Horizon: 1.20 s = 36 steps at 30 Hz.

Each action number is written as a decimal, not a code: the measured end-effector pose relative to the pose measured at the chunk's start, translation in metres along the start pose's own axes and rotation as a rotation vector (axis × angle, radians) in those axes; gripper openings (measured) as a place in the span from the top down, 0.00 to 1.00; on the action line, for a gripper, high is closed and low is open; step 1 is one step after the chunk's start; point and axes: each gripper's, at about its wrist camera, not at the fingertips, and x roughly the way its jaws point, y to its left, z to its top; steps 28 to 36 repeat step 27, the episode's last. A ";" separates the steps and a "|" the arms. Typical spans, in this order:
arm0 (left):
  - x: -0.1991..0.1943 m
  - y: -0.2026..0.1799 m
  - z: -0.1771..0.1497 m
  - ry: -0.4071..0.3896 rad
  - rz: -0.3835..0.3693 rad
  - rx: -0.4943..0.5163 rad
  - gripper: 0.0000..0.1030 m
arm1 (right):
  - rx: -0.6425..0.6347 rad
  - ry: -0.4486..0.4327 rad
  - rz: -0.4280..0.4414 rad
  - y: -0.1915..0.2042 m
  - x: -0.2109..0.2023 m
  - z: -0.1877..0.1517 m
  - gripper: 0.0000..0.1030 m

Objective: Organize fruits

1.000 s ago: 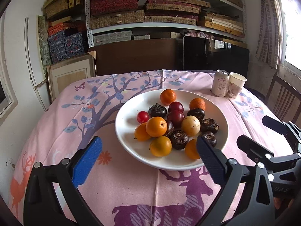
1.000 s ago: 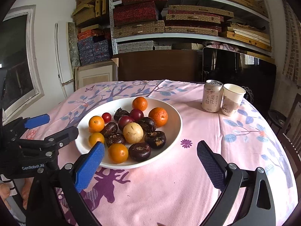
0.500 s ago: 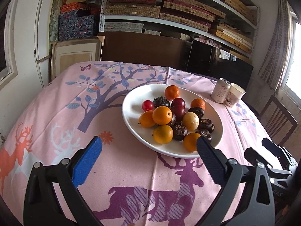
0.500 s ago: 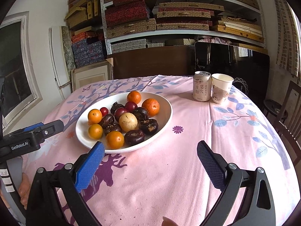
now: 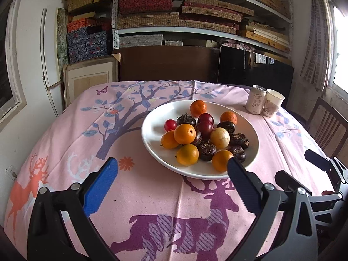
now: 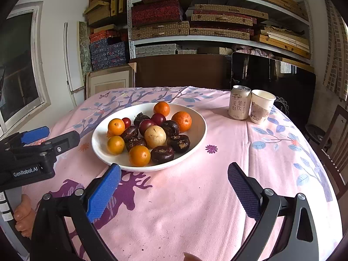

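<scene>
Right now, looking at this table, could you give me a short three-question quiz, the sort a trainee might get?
1. True or false: the left tool grips a fruit.
2. What stands beside the can? A) paper cup B) bottle C) knife
3. Fill in: the single pale yellow fruit lies in the white ____.

Key: 1. False; both it and the right tool are open and empty. 2. A, the paper cup. 3. Plate.

White walls; box-stacked shelves (image 5: 202,28); bright window (image 5: 339,50) right; wooden chair (image 5: 328,126).
</scene>
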 end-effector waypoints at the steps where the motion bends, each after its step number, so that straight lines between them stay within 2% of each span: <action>1: 0.001 -0.001 -0.001 0.004 0.002 0.004 0.05 | 0.000 0.000 0.000 0.000 0.000 0.000 0.04; 5: 0.004 -0.003 -0.003 0.016 0.008 0.017 0.05 | -0.010 0.004 0.003 0.002 0.001 -0.001 0.04; 19: -0.001 -0.009 -0.005 -0.014 0.027 0.043 0.05 | -0.017 0.008 0.001 0.006 0.000 -0.001 0.04; 27: 0.001 -0.003 -0.004 -0.005 0.059 0.006 0.05 | 0.013 0.007 0.021 0.002 0.000 -0.001 0.04; 36: 0.001 -0.003 -0.004 -0.005 0.059 0.006 0.05 | 0.013 0.007 0.021 0.002 0.000 -0.001 0.04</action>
